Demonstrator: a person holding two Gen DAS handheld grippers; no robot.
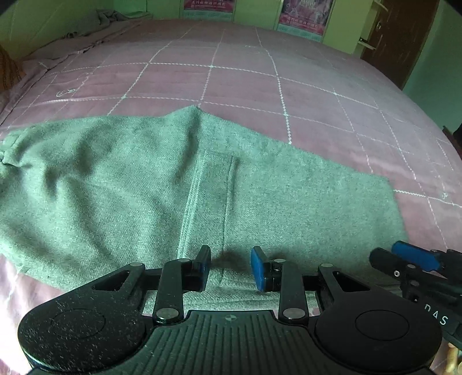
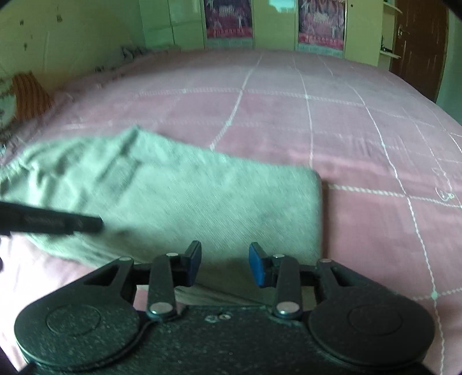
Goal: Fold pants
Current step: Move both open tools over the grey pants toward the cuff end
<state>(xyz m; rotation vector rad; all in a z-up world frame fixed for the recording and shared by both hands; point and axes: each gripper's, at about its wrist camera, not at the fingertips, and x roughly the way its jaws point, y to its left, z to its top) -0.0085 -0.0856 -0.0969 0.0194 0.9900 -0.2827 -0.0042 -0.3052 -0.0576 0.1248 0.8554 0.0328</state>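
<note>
Grey-green pants (image 1: 161,178) lie flat on the pink bedspread (image 1: 260,83) (white grid lines). The left gripper (image 1: 231,266) and right gripper (image 2: 225,264) hover over the near edge, jaws apart, gripping nothing.

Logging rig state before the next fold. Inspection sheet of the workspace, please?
Surface: pink quilted bed, white grid stitching.
Job's things: grey-green pants lie flat near the front edge, already folded over; square folded end to the right.
Clutter: crumpled cloth at far left; orange pillow by the wall.
Grippers: left tool and right tool both open above the pants, nothing between the pads.
Cables: nothing seen.
Surroundings: green wall, two posters, brown door.
</note>
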